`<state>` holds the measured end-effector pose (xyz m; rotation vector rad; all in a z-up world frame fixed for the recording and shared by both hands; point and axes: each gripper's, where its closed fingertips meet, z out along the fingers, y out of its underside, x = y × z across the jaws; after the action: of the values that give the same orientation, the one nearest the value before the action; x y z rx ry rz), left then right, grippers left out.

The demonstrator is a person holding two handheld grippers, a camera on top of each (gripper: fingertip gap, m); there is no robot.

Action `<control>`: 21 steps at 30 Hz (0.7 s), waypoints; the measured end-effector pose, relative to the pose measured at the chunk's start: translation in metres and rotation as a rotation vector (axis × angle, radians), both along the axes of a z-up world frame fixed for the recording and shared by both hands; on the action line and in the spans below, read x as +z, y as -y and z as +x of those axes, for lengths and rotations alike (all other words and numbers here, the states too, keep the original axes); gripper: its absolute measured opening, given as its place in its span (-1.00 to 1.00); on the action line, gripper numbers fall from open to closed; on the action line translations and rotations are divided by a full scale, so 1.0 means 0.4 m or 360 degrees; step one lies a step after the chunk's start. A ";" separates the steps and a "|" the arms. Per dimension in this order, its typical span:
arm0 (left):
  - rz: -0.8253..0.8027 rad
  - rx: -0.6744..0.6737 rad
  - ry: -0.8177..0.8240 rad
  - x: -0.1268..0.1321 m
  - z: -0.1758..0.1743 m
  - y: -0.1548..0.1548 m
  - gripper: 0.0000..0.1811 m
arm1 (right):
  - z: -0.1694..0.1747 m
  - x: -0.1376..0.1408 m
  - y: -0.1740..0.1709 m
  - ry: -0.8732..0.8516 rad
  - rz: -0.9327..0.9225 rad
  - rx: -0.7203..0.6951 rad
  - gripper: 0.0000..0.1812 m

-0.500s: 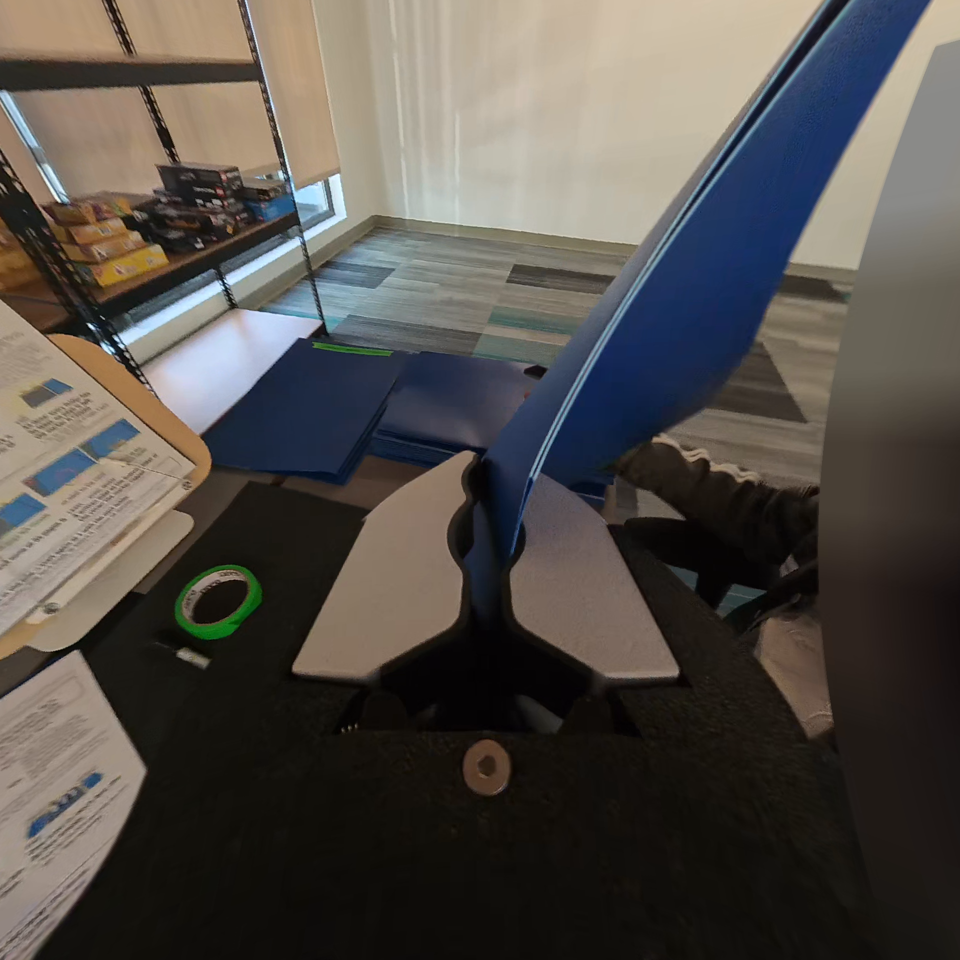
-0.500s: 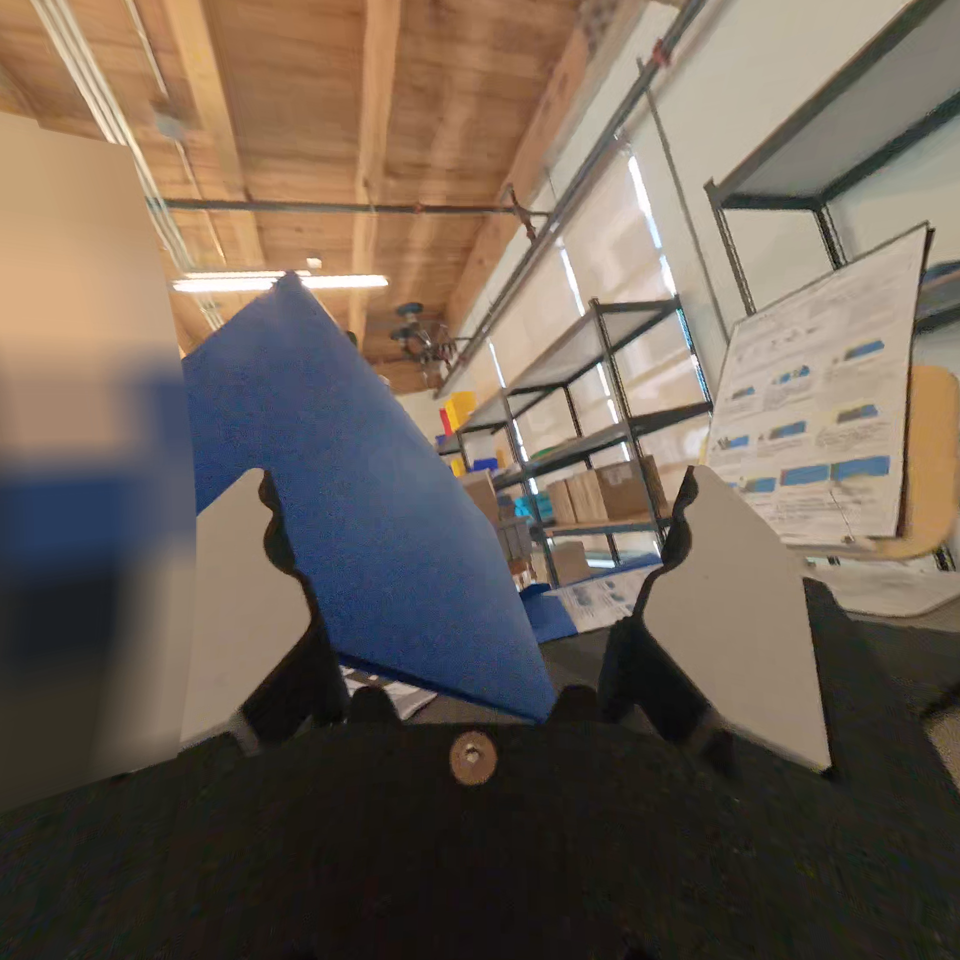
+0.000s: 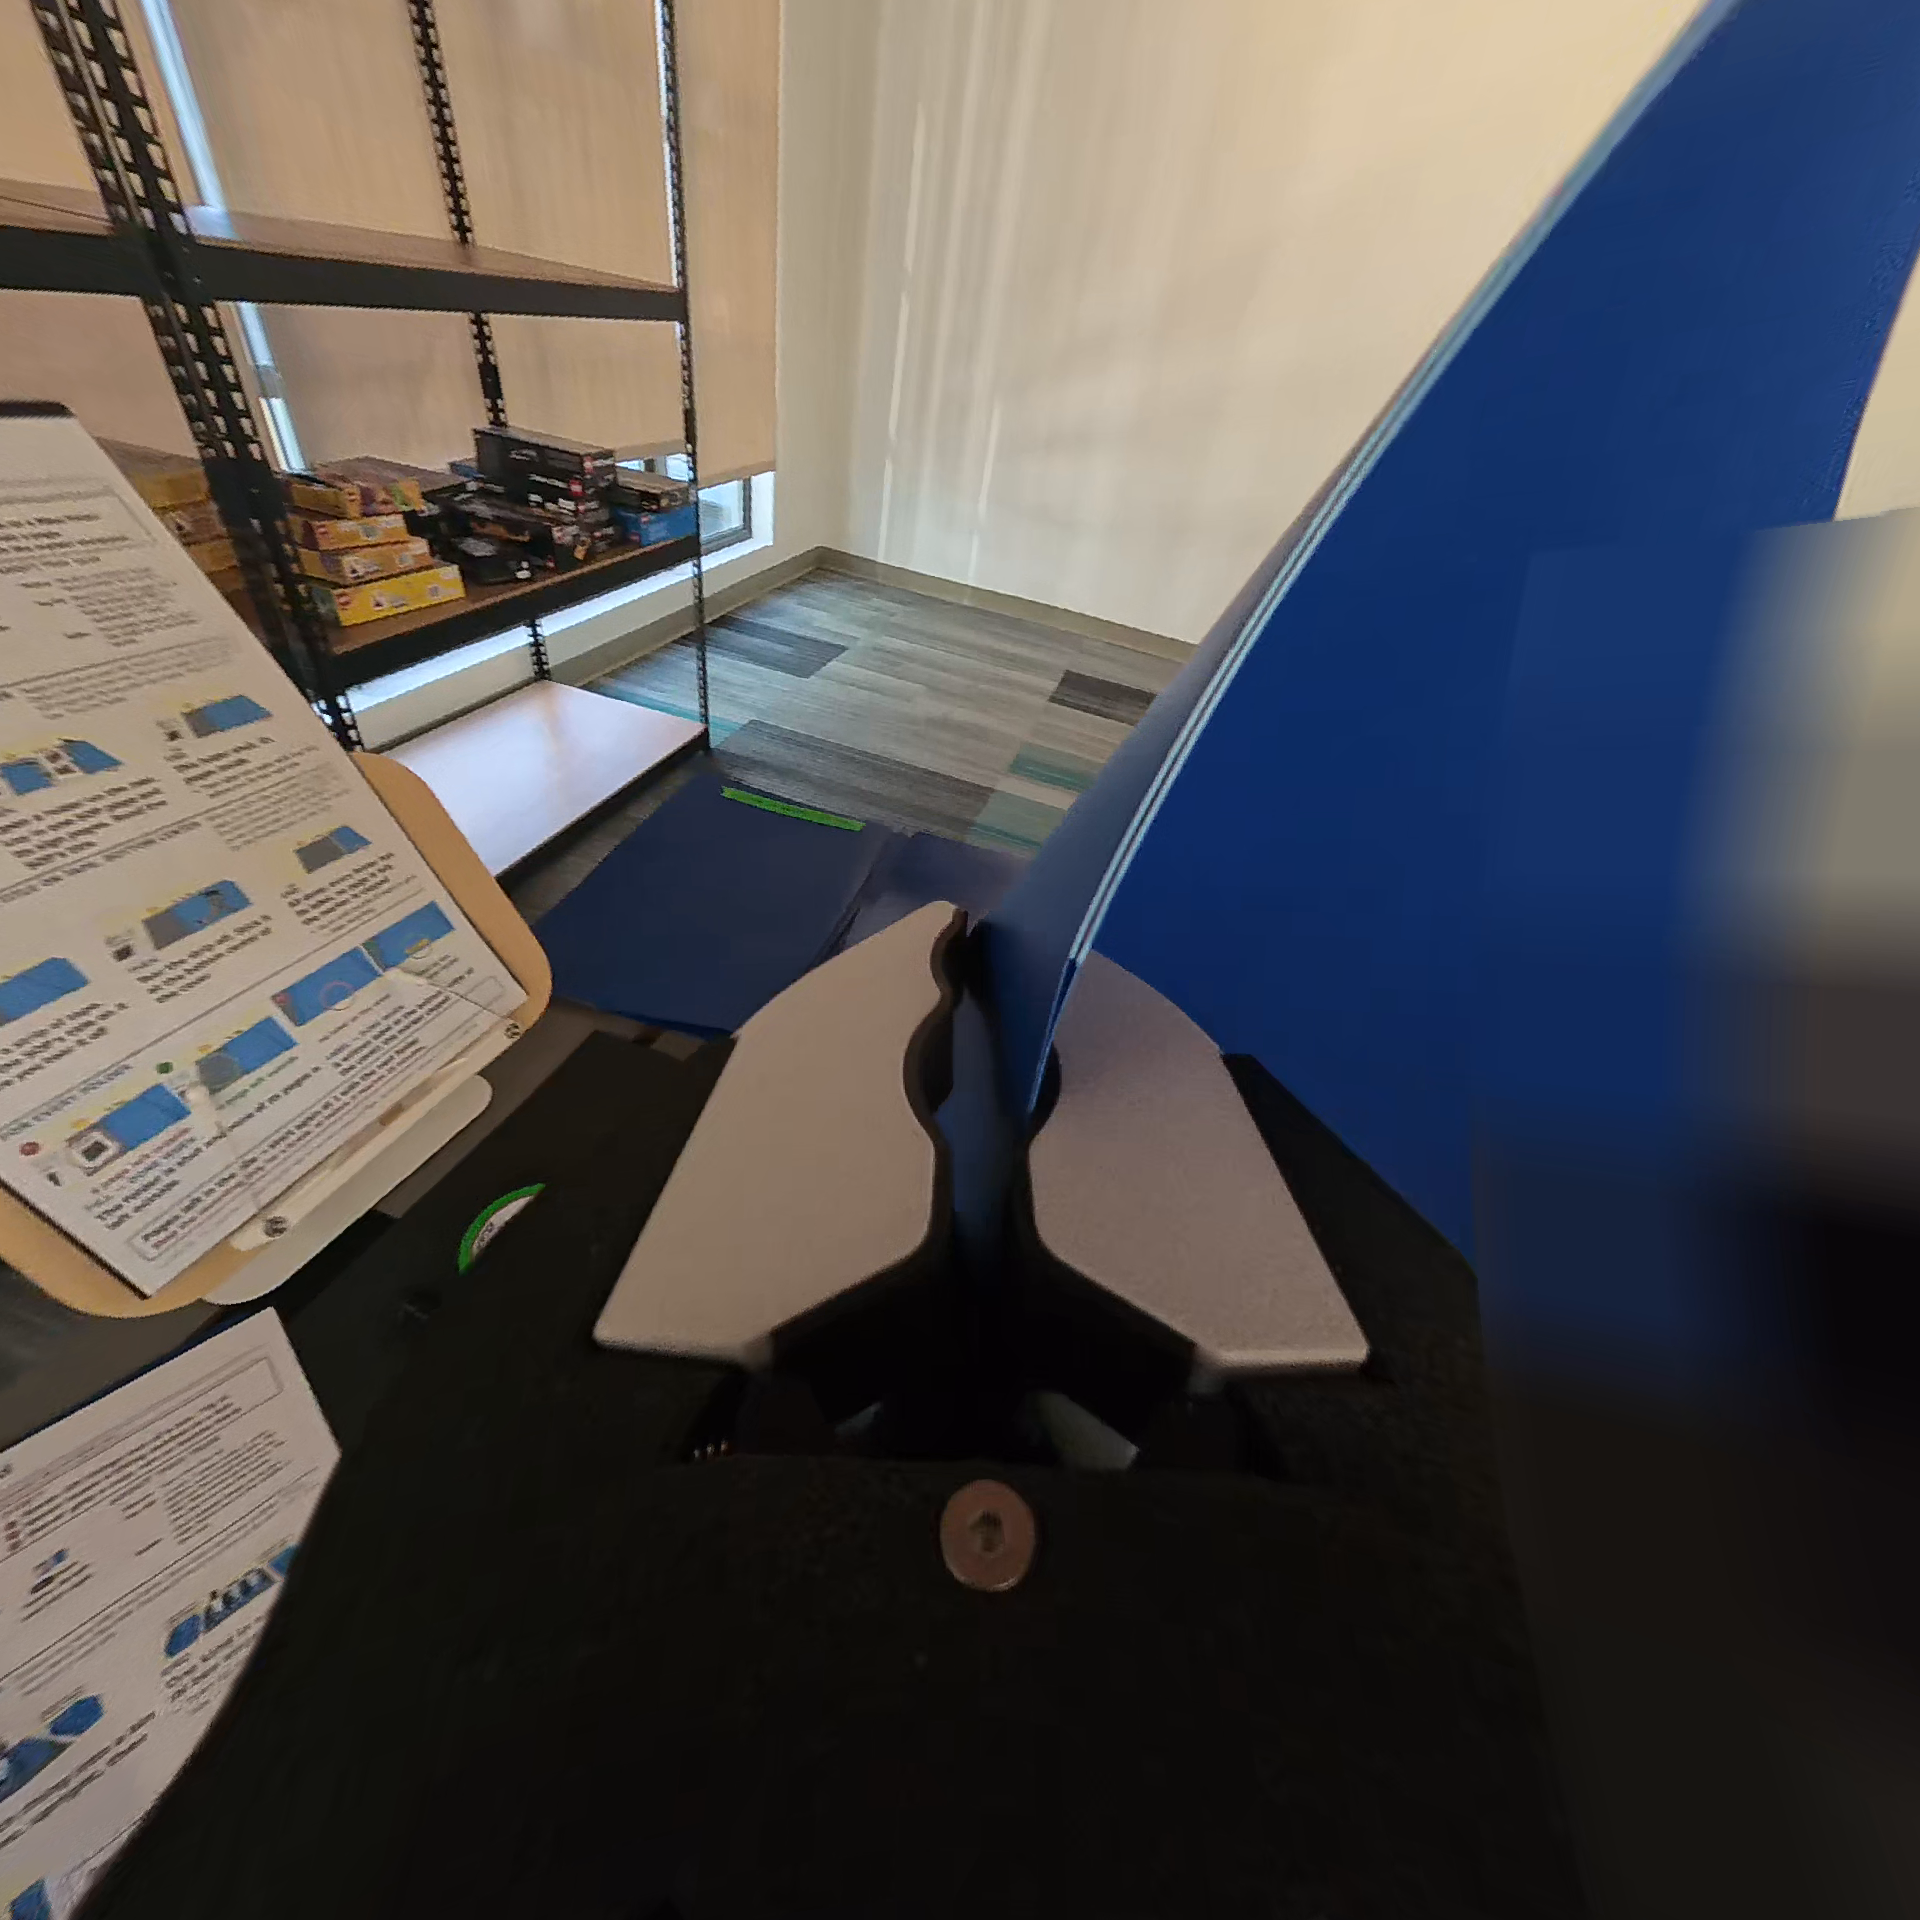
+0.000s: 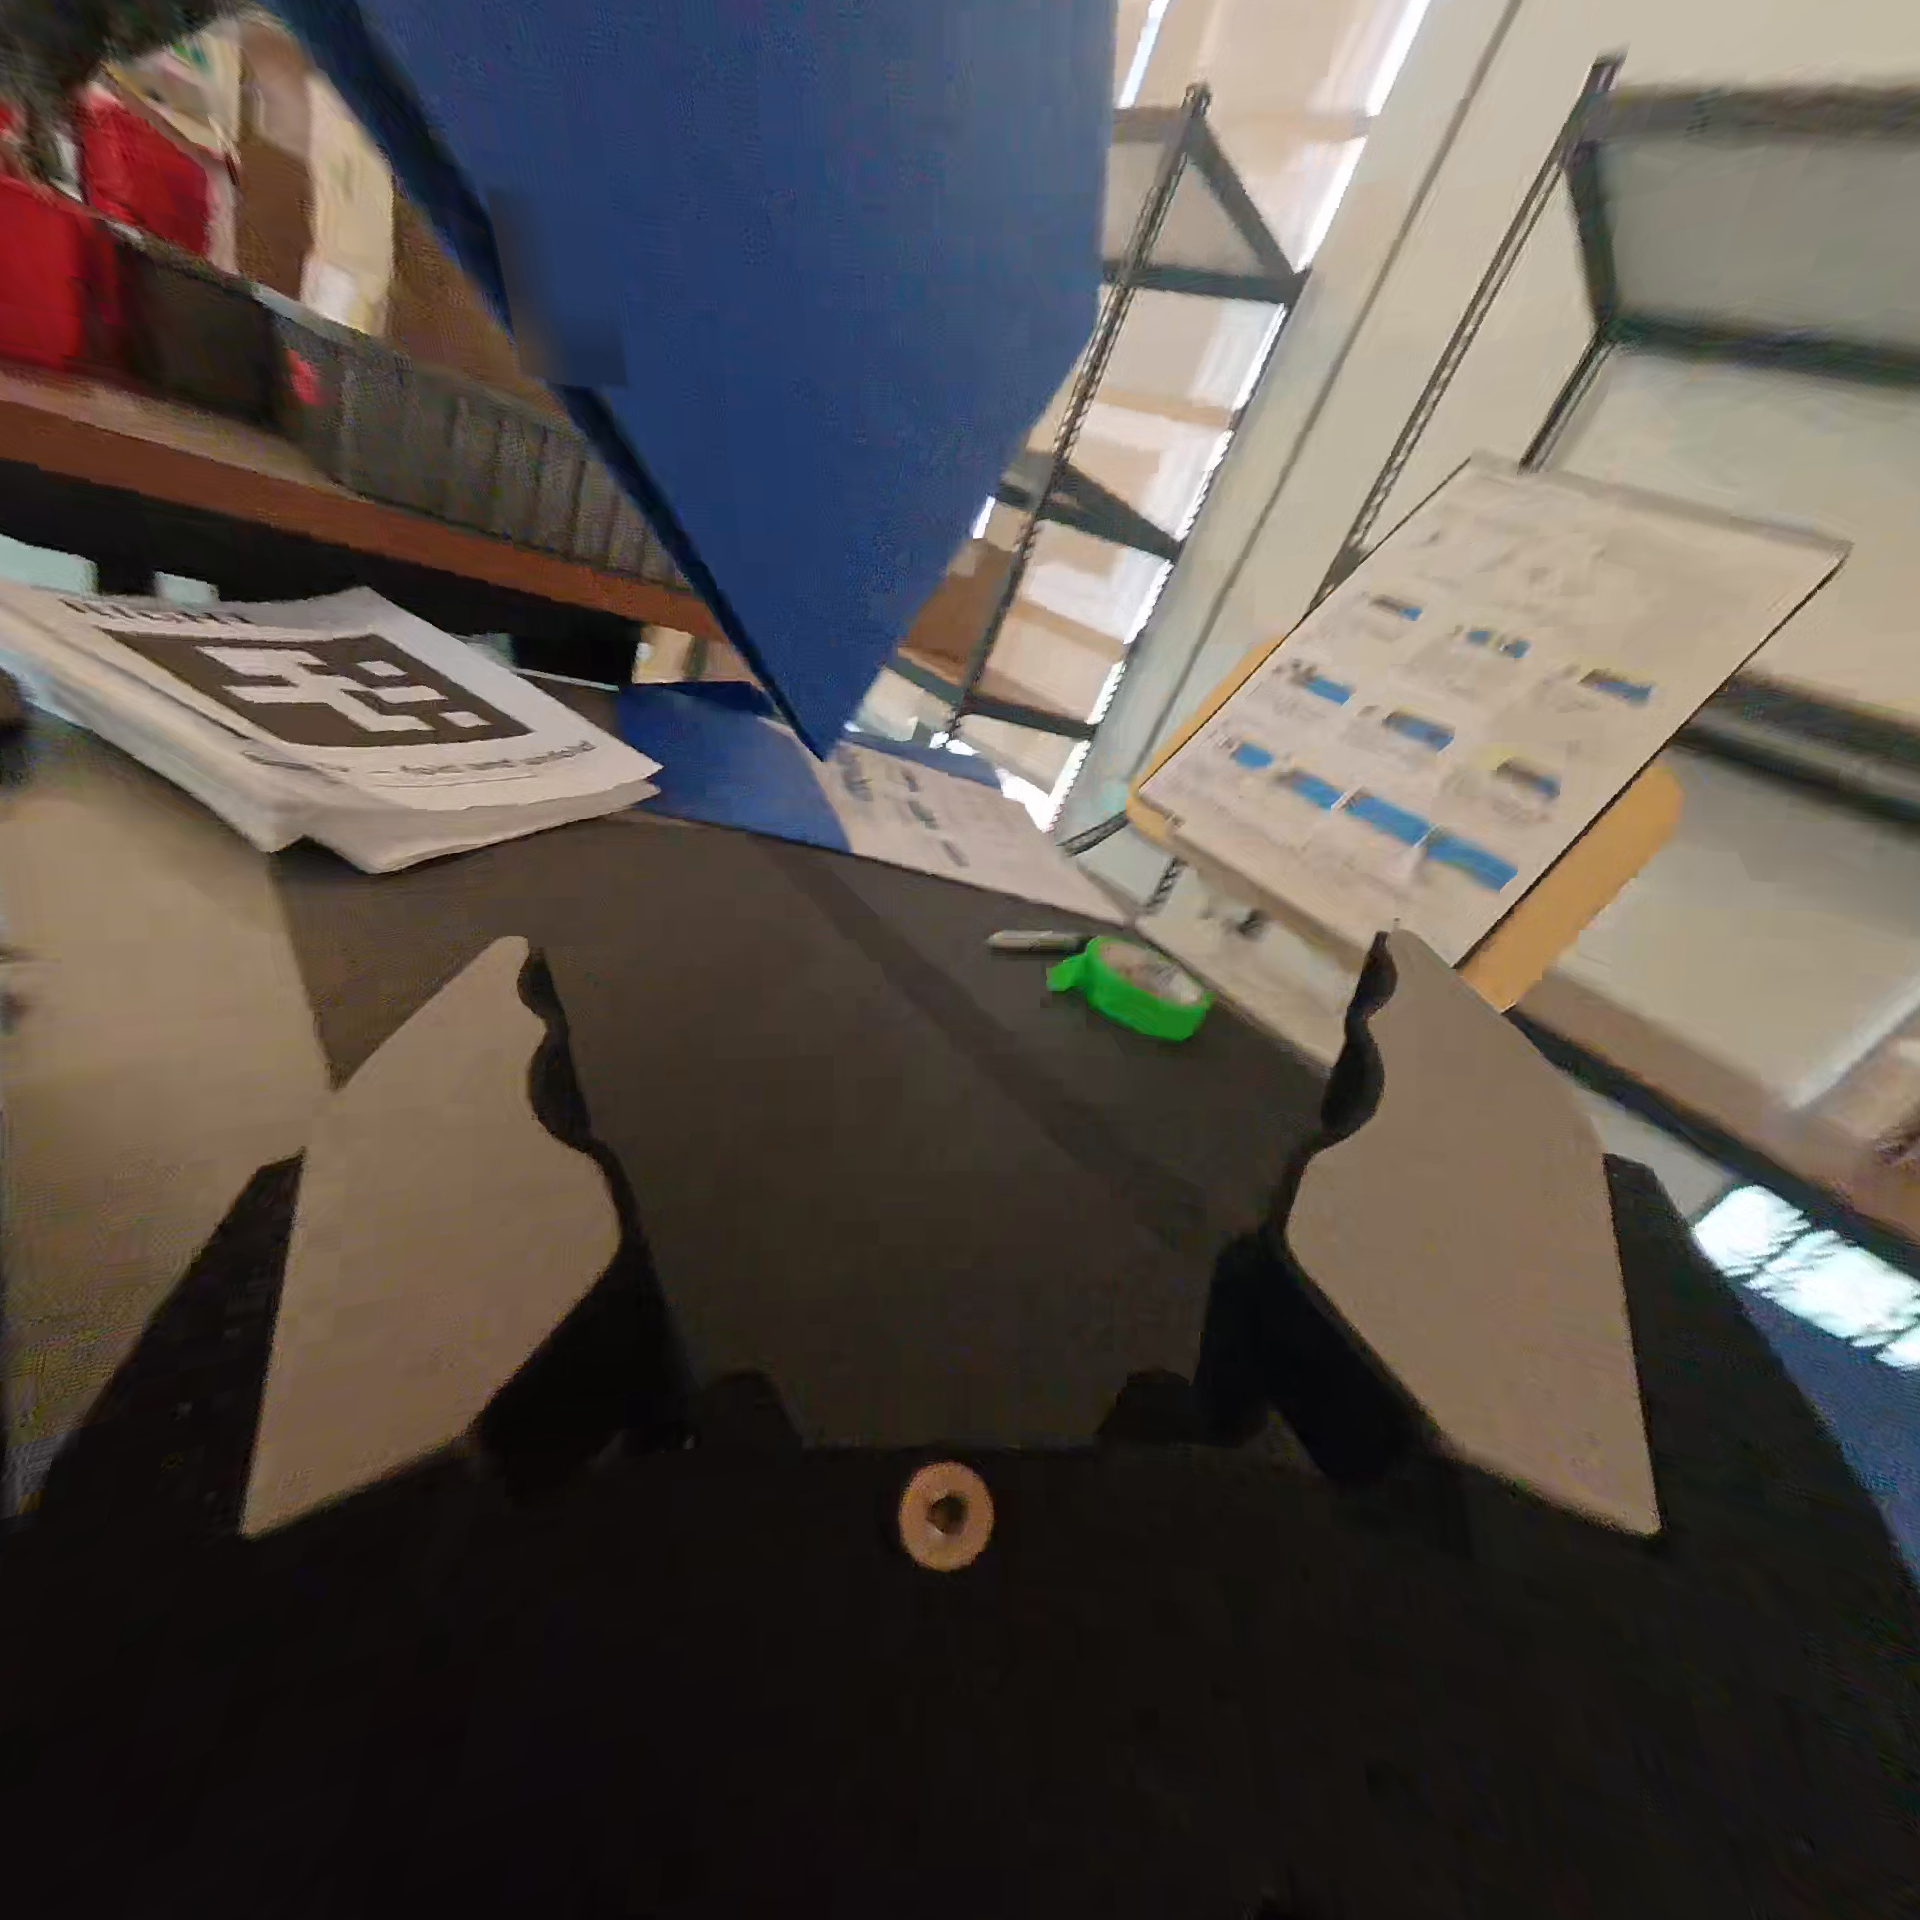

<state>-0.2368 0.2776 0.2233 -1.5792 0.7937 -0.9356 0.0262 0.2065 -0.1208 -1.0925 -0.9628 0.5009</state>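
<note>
Left gripper (image 3: pixel 992 997): jaws pinching lower edge of blue folder (image 3: pixel 1455 831), folder lifted off table (image 4: pixel 883 1039), curving up toward 1 o'clock. Folder stack (image 3: pixel 707 914) flat at 11 o'clock beyond. Right gripper (image 4: pixel 951 1039): jaws spread, empty, low over table; folder corner hangs at 12 o'clock; green tape roll (image 4: pixel 1138 987) at 1 o'clock.

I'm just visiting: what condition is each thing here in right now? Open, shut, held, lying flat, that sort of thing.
Left tool: shut on the blue folder.
Blue folder: held up off the table, bowed, white sheets showing at its edge.
Right tool: open, holding nothing.
Green tape roll: lying flat on the black mat.
Paper stack: lying flat.
Instruction sheet: propped up, tilted back.
Spare folders: lying flat, closed.
</note>
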 end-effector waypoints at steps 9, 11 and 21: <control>0.0021 0.0138 0.0059 0.050 -0.034 -0.040 -0.93 | -0.232 0.208 -0.075 -0.0270 0.0573 -0.0298 0.05; -0.0004 0.0123 0.0049 0.024 -0.025 -0.044 -0.93 | -0.196 0.264 -0.096 -0.0397 0.0586 -0.0282 -0.63; 0.0024 0.0031 -0.0069 -0.197 0.243 -0.230 -0.98 | 0.374 0.544 -0.473 -0.0044 -0.0369 -0.0334 -0.95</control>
<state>-0.1397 0.3694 0.1443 -1.5957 0.8125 -0.8822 0.1759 0.3959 0.0967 -1.3754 -0.7677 0.4611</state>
